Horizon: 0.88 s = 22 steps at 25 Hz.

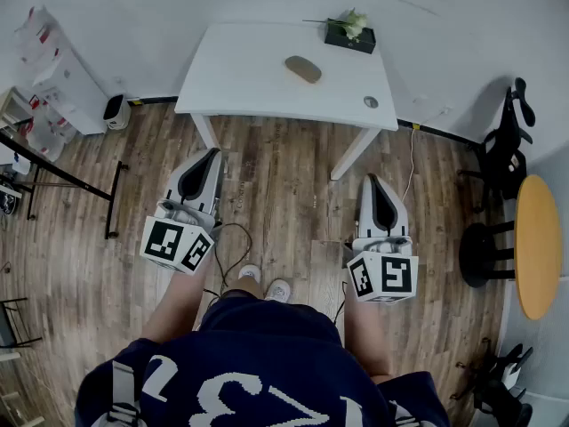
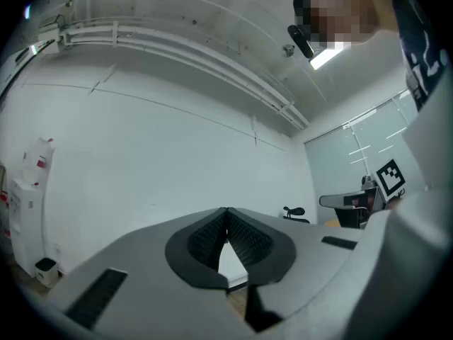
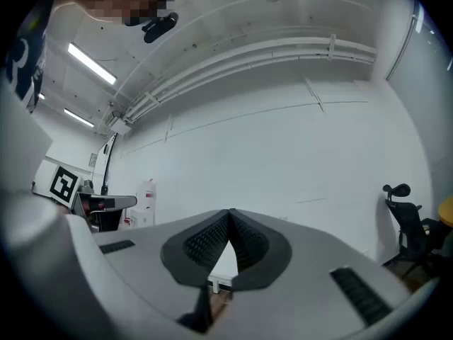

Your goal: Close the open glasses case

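A brown oval glasses case [image 1: 303, 68] lies on the white table [image 1: 240, 78] far ahead of me; I cannot tell from here whether its lid is up. My left gripper [image 1: 212, 154] hangs over the wood floor, short of the table's left front leg, jaws shut and empty. My right gripper [image 1: 372, 181] is held near the right front leg, also shut with nothing in it. In the left gripper view the gripper [image 2: 226, 210] has its tips touching, pointed at the white wall. The right gripper view shows the same for the right gripper [image 3: 230, 211].
A dark planter with a white flower [image 1: 349, 32] stands at the table's back right, and a small grey disc [image 1: 371, 101] near its right front. A black office chair [image 1: 498, 163] and a round yellow table [image 1: 539, 243] are at right. Shelving and a rack [image 1: 53, 181] stand left.
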Available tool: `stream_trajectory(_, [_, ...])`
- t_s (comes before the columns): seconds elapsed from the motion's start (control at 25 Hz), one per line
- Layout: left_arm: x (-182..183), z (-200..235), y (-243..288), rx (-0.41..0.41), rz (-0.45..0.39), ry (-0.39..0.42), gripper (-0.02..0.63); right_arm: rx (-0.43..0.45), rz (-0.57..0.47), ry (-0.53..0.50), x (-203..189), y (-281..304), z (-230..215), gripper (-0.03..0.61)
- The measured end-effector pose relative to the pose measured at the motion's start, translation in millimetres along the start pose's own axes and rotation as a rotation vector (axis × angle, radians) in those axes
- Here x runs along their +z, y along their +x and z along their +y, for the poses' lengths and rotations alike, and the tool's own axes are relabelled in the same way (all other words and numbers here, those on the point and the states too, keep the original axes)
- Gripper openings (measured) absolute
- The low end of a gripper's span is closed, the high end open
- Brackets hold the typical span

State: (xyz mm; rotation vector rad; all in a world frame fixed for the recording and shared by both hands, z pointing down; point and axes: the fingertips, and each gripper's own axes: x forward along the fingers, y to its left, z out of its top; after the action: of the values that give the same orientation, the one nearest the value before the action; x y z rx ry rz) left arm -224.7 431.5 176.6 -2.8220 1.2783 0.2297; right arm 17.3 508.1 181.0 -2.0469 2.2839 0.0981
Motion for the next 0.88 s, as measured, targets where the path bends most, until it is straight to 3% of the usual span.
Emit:
stream_trajectory(0.4, [-4.9,-11.3,7.0,0.008,0.007,0.016,0.012,0.022,-0.005,0.028,1.6,1.2,-8.7,0.023])
stream_trajectory(0.6, [-13.4,-2.6,14.6,0.026,0.017,-0.004,0.012,0.044,-0.017,0.073,-4.6,14.1,-11.2,0.025])
stream_trajectory(0.88, [-23.7,26.7,55.4,0.031,0.01,-0.023,0.012,0.043,-0.017,0.061,-11.2,61.5,-25.1,0.025])
